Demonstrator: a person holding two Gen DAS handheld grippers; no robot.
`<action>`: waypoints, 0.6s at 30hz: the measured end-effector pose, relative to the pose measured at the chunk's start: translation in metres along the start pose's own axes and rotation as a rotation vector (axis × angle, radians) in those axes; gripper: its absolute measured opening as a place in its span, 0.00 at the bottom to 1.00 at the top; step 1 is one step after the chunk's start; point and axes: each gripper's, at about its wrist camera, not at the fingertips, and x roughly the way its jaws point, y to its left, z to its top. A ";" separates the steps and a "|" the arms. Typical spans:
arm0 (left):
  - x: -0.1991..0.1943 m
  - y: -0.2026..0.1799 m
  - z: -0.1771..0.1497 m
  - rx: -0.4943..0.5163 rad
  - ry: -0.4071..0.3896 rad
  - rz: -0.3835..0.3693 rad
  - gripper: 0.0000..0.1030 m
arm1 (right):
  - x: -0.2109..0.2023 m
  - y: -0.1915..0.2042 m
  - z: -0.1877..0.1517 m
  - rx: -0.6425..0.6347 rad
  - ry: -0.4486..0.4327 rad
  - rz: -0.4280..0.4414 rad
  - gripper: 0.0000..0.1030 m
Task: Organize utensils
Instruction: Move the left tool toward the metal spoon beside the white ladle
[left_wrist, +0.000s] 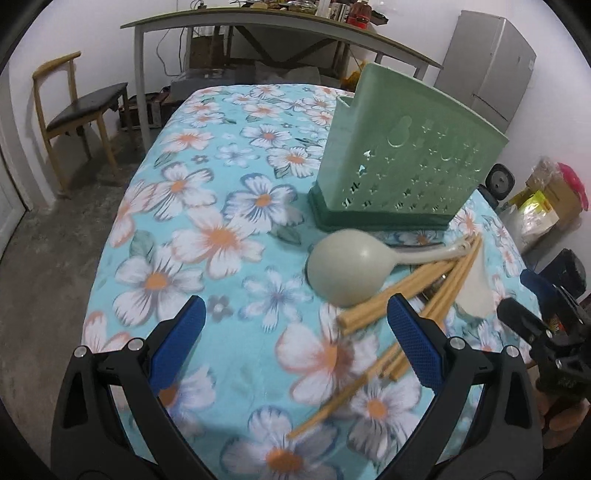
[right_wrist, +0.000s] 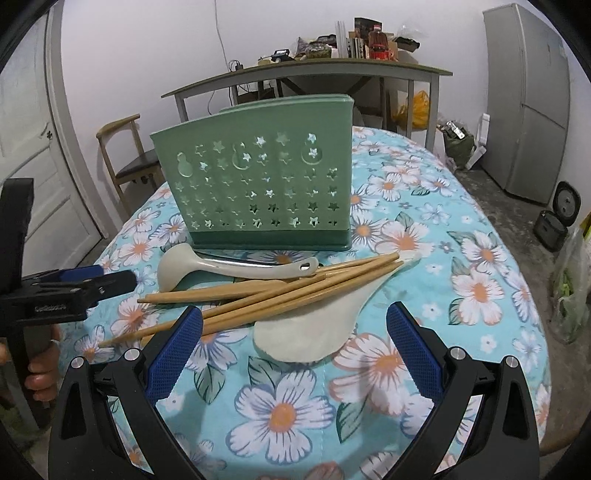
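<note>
A pale green utensil holder (left_wrist: 399, 155) (right_wrist: 258, 184) with star-shaped holes stands upright on the floral tablecloth (left_wrist: 221, 236) (right_wrist: 406, 236). In front of it lie a cream ladle (left_wrist: 343, 273) (right_wrist: 221, 267), several wooden chopsticks (left_wrist: 406, 295) (right_wrist: 277, 295) and a cream rice paddle (left_wrist: 476, 291) (right_wrist: 310, 332) in a loose pile. My left gripper (left_wrist: 295, 332) (right_wrist: 92, 282) is open just left of the pile, its right finger over the chopstick ends. My right gripper (right_wrist: 295, 325) (left_wrist: 535, 321) is open, hovering near the paddle's blade and the chopsticks. Neither holds anything.
A grey desk (right_wrist: 295, 74) loaded with clutter stands behind the table, beside a wooden chair (left_wrist: 74, 110) (right_wrist: 125, 162). A fridge (right_wrist: 528, 99) is at the right wall, with a rice cooker (right_wrist: 557, 221) and bags (left_wrist: 546, 206) on the floor. A hand (right_wrist: 40, 369) holds the left gripper.
</note>
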 end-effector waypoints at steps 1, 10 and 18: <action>0.003 -0.002 0.002 0.019 -0.005 0.009 0.92 | 0.003 -0.002 -0.001 0.006 0.005 0.002 0.94; 0.036 -0.045 0.019 0.258 0.028 0.061 0.92 | 0.019 -0.021 -0.007 0.066 0.034 0.024 0.94; 0.062 -0.051 0.025 0.287 0.105 0.067 0.92 | 0.026 -0.028 -0.008 0.085 0.033 0.057 0.94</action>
